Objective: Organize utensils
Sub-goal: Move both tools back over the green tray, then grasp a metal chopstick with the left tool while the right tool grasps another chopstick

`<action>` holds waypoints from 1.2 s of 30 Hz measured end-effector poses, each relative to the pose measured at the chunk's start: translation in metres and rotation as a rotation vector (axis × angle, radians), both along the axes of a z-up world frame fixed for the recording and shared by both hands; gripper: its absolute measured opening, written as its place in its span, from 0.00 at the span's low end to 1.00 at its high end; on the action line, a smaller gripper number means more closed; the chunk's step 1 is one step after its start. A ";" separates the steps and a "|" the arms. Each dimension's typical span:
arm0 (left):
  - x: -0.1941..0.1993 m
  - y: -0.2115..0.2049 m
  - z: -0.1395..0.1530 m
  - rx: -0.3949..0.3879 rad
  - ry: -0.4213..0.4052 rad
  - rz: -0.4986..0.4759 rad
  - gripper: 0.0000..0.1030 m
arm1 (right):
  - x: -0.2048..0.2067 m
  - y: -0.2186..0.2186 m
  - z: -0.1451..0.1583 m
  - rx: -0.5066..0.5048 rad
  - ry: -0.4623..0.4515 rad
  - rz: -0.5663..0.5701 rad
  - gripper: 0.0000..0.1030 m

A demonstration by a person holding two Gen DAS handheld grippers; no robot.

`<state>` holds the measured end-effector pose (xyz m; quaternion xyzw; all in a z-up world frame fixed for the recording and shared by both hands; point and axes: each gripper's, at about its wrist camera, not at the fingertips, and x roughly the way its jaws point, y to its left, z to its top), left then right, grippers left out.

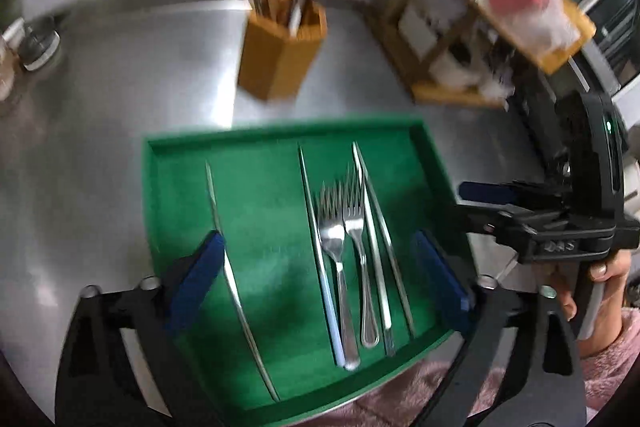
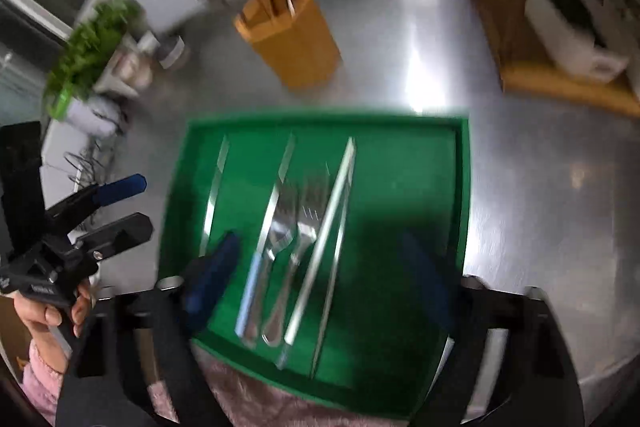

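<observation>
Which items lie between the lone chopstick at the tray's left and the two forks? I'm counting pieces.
One chopstick lies between the lone chopstick and the forks; otherwise bare green tray, clearest in the left wrist view.

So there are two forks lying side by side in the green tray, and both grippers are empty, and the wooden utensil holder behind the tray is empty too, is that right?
Not quite. The wooden utensil holder is not empty: the left wrist view shows wooden spoons and a metal ladle standing in it. The rest holds: two forks lie side by side in the green tray, and both grippers are empty.

Black claw frames, blue pads, silver bolt heads, fuzzy pink sleeve (both wrists)
</observation>
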<state>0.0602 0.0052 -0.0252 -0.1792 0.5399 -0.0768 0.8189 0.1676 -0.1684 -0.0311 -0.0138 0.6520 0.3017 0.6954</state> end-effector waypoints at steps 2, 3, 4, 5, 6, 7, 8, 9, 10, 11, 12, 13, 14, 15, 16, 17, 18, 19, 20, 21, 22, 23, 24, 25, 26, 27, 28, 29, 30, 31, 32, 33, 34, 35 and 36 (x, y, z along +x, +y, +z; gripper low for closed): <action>0.000 -0.009 -0.017 -0.023 0.045 -0.030 0.55 | -0.003 -0.001 -0.019 0.002 0.078 -0.012 0.21; 0.001 -0.011 -0.023 -0.032 0.060 -0.037 0.41 | -0.006 -0.002 -0.029 0.004 0.118 -0.019 0.16; 0.000 -0.014 -0.029 -0.043 0.073 -0.044 0.35 | -0.007 -0.003 -0.033 0.005 0.130 -0.022 0.10; 0.000 -0.017 -0.037 -0.058 0.088 -0.053 0.26 | -0.009 -0.003 -0.040 0.007 0.143 -0.027 0.09; 0.001 -0.019 -0.041 -0.072 0.096 -0.058 0.19 | -0.011 -0.003 -0.042 0.007 0.148 -0.027 0.09; 0.001 -0.020 -0.045 -0.087 0.102 -0.063 0.17 | -0.012 -0.002 -0.045 0.000 0.145 -0.030 0.09; 0.001 -0.022 -0.049 -0.099 0.107 -0.068 0.15 | -0.013 -0.001 -0.048 -0.010 0.141 -0.032 0.09; 0.002 -0.023 -0.052 -0.098 0.108 -0.069 0.14 | -0.011 0.001 -0.048 -0.016 0.142 -0.033 0.09; 0.002 -0.024 -0.054 -0.086 0.109 -0.069 0.14 | -0.012 0.003 -0.051 -0.027 0.139 -0.032 0.09; 0.003 -0.026 -0.055 -0.074 0.111 -0.070 0.14 | -0.012 0.004 -0.051 -0.038 0.131 -0.031 0.09; 0.003 -0.027 -0.057 -0.060 0.115 -0.069 0.14 | -0.012 0.006 -0.051 -0.050 0.123 -0.027 0.09; 0.004 -0.027 -0.056 -0.049 0.118 -0.068 0.14 | -0.014 0.010 -0.051 -0.068 0.113 -0.018 0.09; 0.004 -0.029 -0.057 -0.035 0.122 -0.071 0.13 | -0.014 0.011 -0.052 -0.074 0.112 -0.015 0.09; 0.005 -0.029 -0.058 -0.028 0.127 -0.075 0.13 | -0.016 0.013 -0.053 -0.085 0.109 -0.011 0.09; 0.006 -0.032 -0.060 -0.018 0.135 -0.081 0.13 | -0.016 0.015 -0.054 -0.097 0.103 -0.007 0.09; 0.007 -0.033 -0.060 -0.006 0.140 -0.085 0.13 | -0.016 0.016 -0.056 -0.106 0.099 -0.006 0.09; 0.008 -0.035 -0.061 0.012 0.146 -0.089 0.13 | -0.016 0.016 -0.056 -0.112 0.098 -0.005 0.09; 0.009 -0.038 -0.062 0.025 0.152 -0.094 0.13 | -0.016 0.017 -0.057 -0.119 0.097 -0.003 0.09; 0.010 -0.041 -0.064 0.046 0.163 -0.100 0.13 | -0.017 0.018 -0.057 -0.130 0.091 0.001 0.09; 0.010 -0.043 -0.066 0.067 0.171 -0.103 0.13 | -0.017 0.018 -0.056 -0.140 0.083 0.005 0.09; 0.010 -0.046 -0.068 0.085 0.177 -0.108 0.13 | -0.018 0.019 -0.057 -0.146 0.080 0.008 0.09; 0.010 -0.048 -0.070 0.100 0.186 -0.118 0.13 | -0.017 0.019 -0.057 -0.145 0.082 0.008 0.09; 0.010 -0.050 -0.071 0.102 0.184 -0.121 0.13 | -0.017 0.018 -0.057 -0.145 0.083 0.007 0.09; 0.010 -0.051 -0.071 0.105 0.179 -0.125 0.13 | -0.017 0.018 -0.057 -0.146 0.083 0.008 0.09; 0.010 -0.053 -0.070 0.111 0.177 -0.128 0.13 | -0.016 0.017 -0.056 -0.146 0.083 0.009 0.09; 0.010 -0.054 -0.069 0.120 0.177 -0.132 0.14 | -0.016 0.017 -0.056 -0.147 0.084 0.011 0.09; 0.011 -0.056 -0.071 0.156 0.192 -0.131 0.14 | -0.016 0.017 -0.056 -0.151 0.086 0.012 0.09; 0.010 -0.055 -0.072 0.179 0.197 -0.127 0.10 | -0.015 0.017 -0.056 -0.161 0.086 0.012 0.09; 0.010 -0.054 -0.072 0.195 0.207 -0.119 0.07 | -0.014 0.016 -0.055 -0.176 0.083 0.010 0.09; 0.009 -0.051 -0.072 0.201 0.221 -0.107 0.07 | -0.013 0.015 -0.054 -0.188 0.084 0.005 0.09; 0.010 -0.047 -0.072 0.213 0.240 -0.092 0.07 | -0.012 0.017 -0.055 -0.194 0.089 0.001 0.09; 0.010 -0.044 -0.072 0.222 0.251 -0.083 0.07 | -0.011 0.017 -0.055 -0.201 0.098 -0.008 0.09; 0.011 -0.041 -0.071 0.221 0.260 -0.076 0.07 | -0.009 0.017 -0.056 -0.210 0.111 -0.018 0.09; 0.012 -0.038 -0.072 0.203 0.273 -0.072 0.07 | -0.007 0.018 -0.056 -0.217 0.118 -0.021 0.10; 0.014 -0.036 -0.072 0.192 0.284 -0.070 0.07 | -0.006 0.019 -0.057 -0.224 0.126 -0.026 0.12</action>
